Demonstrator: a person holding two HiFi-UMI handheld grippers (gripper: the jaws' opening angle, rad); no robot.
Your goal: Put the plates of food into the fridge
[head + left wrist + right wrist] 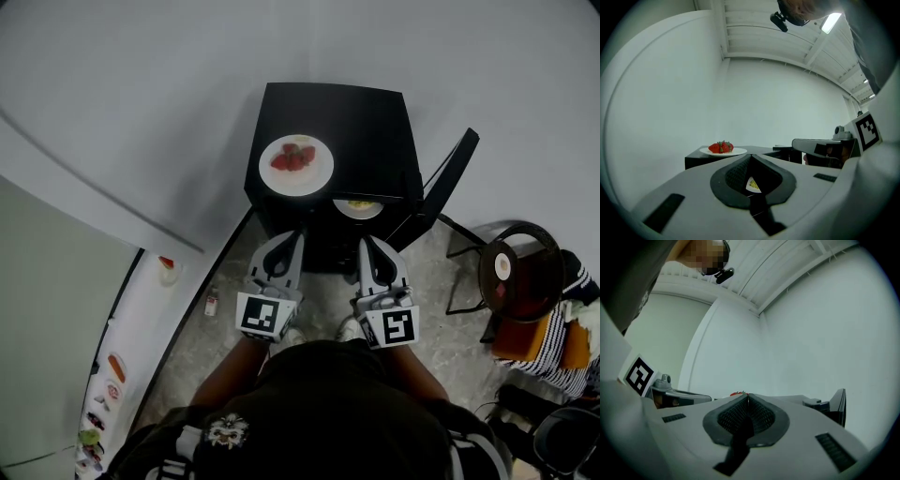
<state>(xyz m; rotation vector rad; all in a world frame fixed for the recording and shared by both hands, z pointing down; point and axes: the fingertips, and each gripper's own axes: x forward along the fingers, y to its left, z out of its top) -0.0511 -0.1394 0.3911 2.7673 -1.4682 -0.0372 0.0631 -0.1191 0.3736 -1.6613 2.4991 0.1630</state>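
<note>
Black cabinet (356, 112) against a white wall, its door (452, 178) open at right; chair (520, 272) beyond. Left gripper (296, 240) and right gripper (366, 246) side by side, roughly level, before the cabinet front; tongs of each pressed together, pinching nothing. Plate of strawberries (315, 184), white and round, on the cabinet top; second plate (358, 211), with yellow food, just under the top's front edge, near the right gripper.

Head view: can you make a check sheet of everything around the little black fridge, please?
Surface: black fridge top, door open at the right.
Job's things: strawberry plate on the fridge top; plate of yellow food at the open front, partly hidden.
Clutter: small bottle near the white panel at left.
Grippers: left gripper shut, empty; right gripper shut, empty.
Cables: nothing seen.
Surroundings: chair and a person in stripes at right.
</note>
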